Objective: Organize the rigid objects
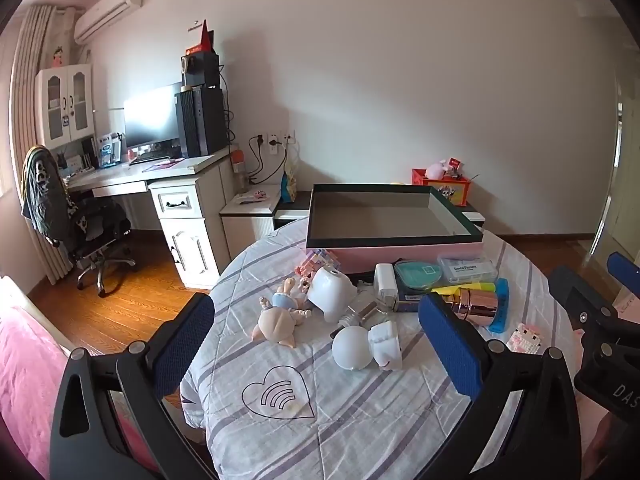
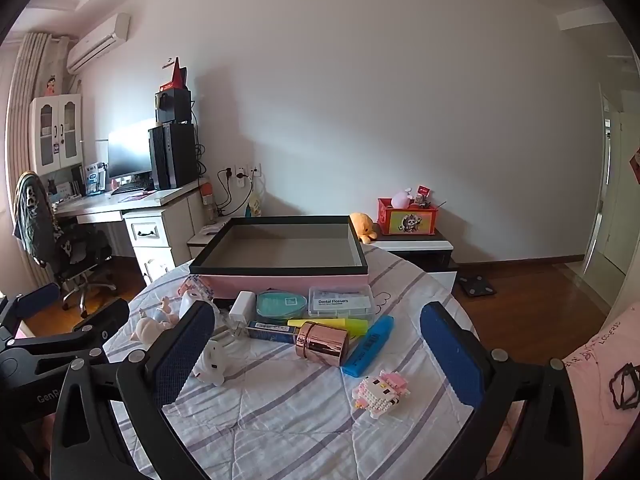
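An open pink box (image 1: 400, 254) (image 2: 288, 282) with a dark rim sits at the far side of a round table covered by a striped cloth (image 1: 320, 420) (image 2: 288, 408). In front of it lie a small doll (image 1: 280, 318), a white figure (image 1: 366, 346), a rose-gold cylinder (image 2: 322, 342), a blue highlighter (image 2: 370, 346), a yellow highlighter (image 2: 332, 324), a dental flosser case (image 2: 340, 302), a teal round case (image 2: 280, 304) and a pink brick kitten (image 2: 380, 392). My left gripper (image 1: 320, 344) and right gripper (image 2: 320, 354) are both open above the near side, holding nothing.
A white charger (image 2: 242, 306) and a white dome-shaped piece (image 1: 332, 292) lie among the items. Beyond the table stand a desk (image 1: 160, 176) with a monitor, an office chair (image 1: 80, 232), a low cabinet (image 2: 416, 246) with a red bin, and wooden floor (image 2: 540, 292).
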Demonstrator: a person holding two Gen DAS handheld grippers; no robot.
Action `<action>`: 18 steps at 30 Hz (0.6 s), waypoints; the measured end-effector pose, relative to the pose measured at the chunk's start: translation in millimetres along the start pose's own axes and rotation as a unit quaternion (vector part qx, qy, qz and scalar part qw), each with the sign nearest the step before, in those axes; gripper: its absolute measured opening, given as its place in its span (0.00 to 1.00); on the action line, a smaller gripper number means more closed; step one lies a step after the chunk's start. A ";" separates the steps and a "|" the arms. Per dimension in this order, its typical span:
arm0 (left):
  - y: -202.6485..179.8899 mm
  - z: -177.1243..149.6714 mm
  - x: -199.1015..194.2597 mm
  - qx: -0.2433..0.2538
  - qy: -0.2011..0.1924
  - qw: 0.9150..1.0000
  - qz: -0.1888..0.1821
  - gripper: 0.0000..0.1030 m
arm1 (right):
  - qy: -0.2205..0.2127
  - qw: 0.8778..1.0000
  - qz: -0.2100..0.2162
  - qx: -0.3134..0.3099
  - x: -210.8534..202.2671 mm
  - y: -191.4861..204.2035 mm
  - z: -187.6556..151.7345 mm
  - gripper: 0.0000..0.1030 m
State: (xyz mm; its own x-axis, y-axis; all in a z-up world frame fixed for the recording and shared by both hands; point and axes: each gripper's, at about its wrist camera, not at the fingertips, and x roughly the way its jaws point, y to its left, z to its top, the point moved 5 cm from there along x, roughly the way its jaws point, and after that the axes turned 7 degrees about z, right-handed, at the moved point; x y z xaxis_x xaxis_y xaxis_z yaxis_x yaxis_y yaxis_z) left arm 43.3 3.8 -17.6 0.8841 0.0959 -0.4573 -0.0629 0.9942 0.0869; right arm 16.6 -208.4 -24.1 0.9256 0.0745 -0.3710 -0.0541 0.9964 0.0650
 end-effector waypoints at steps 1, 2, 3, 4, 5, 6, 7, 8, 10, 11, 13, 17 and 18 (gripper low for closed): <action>0.0 0.3 -0.4 0.000 -0.001 1.000 0.001 1.00 | 0.001 1.000 0.000 0.000 -0.1 -0.5 0.6 1.00; -0.7 0.7 0.0 0.001 0.000 1.000 0.002 1.00 | 0.001 1.000 0.001 -0.001 -0.6 0.1 0.9 1.00; -1.5 1.2 0.3 0.002 0.000 1.000 0.002 1.00 | -0.001 1.000 0.001 0.000 -1.3 -0.3 0.5 1.00; -1.1 1.0 -0.8 0.002 -0.001 1.000 0.001 1.00 | 0.001 1.000 0.001 0.000 -0.6 -0.4 0.8 1.00; -0.8 1.2 -1.5 0.001 -0.001 1.000 0.001 1.00 | 0.001 1.000 0.001 0.000 -0.5 -0.4 0.8 1.00; -0.6 0.6 -1.8 0.001 -0.002 1.000 0.000 1.00 | 0.001 1.000 0.001 -0.001 -1.4 -0.7 1.1 1.00; 0.3 0.6 -2.6 0.000 -0.002 1.000 0.000 1.00 | 0.002 1.000 0.000 -0.001 -0.8 -0.8 1.1 1.00; 0.6 0.6 -3.1 0.000 -0.002 1.000 0.000 1.00 | 0.002 1.000 0.000 -0.001 -1.5 -0.6 1.8 1.00; 1.6 0.0 -3.5 -0.002 -0.004 1.000 0.001 1.00 | 0.002 1.000 0.000 -0.001 -1.2 -0.2 1.6 1.00; 1.9 0.2 -4.1 -0.002 -0.004 1.000 0.000 1.00 | 0.002 1.000 -0.001 -0.001 -1.5 -0.1 1.8 1.00; 2.8 -0.3 -4.7 -0.002 -0.003 1.000 0.000 1.00 | 0.001 1.000 -0.001 -0.001 -3.9 0.4 2.2 1.00; 3.4 -0.8 -5.3 0.000 -0.003 1.000 -0.002 1.00 | 0.001 1.000 0.000 -0.002 -4.4 -0.3 3.1 1.00; 3.5 -0.8 -5.3 0.000 -0.003 1.000 -0.003 1.00 | 0.001 1.000 0.000 -0.002 -5.0 -0.5 3.4 1.00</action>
State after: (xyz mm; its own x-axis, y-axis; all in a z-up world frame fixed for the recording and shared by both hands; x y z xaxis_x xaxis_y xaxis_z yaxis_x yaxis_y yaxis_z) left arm 38.0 6.8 -15.6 0.8876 0.0888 -0.4520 -0.0566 0.9948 0.0843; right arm 13.3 -209.5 -19.1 0.9252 0.0737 -0.3722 -0.0545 0.9966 0.0618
